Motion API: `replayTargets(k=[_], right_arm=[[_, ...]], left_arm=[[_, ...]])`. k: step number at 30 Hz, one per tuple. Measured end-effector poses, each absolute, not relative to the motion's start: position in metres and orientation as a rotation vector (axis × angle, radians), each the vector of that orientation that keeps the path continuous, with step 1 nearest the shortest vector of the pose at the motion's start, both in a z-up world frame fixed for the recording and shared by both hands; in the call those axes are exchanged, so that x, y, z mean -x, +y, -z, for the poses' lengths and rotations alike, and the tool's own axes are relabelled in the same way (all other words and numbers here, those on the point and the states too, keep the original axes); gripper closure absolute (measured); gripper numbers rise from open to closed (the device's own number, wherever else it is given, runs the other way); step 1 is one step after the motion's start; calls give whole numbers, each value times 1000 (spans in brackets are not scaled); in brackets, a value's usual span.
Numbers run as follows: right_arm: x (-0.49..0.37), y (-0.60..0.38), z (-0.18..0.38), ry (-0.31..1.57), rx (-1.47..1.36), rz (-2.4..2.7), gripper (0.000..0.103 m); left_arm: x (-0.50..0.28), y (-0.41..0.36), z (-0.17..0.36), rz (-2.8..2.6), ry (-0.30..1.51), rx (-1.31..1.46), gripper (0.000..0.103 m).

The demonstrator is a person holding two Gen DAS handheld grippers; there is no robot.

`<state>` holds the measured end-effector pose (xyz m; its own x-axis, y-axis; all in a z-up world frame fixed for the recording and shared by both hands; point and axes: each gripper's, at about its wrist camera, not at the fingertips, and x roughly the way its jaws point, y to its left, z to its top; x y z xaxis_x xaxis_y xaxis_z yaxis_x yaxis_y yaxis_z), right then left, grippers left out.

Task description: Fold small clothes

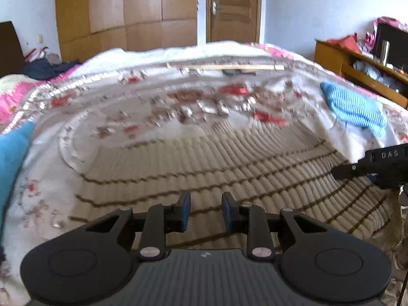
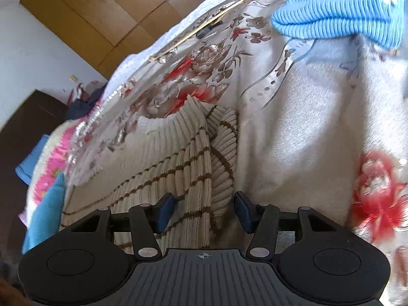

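Left wrist view: the left gripper (image 1: 206, 210) hovers over a beige ribbed sweater (image 1: 229, 163) with thin brown stripes, which lies spread on a floral bedspread (image 1: 107, 117). Its blue-padded jaws stand narrowly apart with nothing between them. The black body of the other gripper enters at the right edge.

Right wrist view: the right gripper (image 2: 205, 210) has its jaws set wide — they grip nothing, though the folded edge of the sweater (image 2: 178, 158) lies beneath the gap between them. A sleeve is doubled over along the garment's right side.

A light blue knit garment (image 1: 354, 107) rests on the bedspread well apart from the sweater, toward the far right. Beyond the bed stand a wooden wardrobe (image 1: 127, 12) and a door (image 1: 233, 7).
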<state>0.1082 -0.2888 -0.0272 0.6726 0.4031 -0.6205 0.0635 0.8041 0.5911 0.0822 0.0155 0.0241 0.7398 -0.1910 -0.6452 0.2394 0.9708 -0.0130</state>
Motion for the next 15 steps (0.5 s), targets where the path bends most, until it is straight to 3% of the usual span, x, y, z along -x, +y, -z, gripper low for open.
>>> replayTargets(k=[4,10,15], right_arm=[[-107,-290,33,809,-675,-278,52],[-110,-294,37,808,-711,-294,64],[-111,-293,38,808,-712,-298,64]], left_arm=[[-86,5,-9,219,729,-112,65],[-90,-4,-16,186,667,-91,64],[-89,-17,-1,179,673,-188,64]])
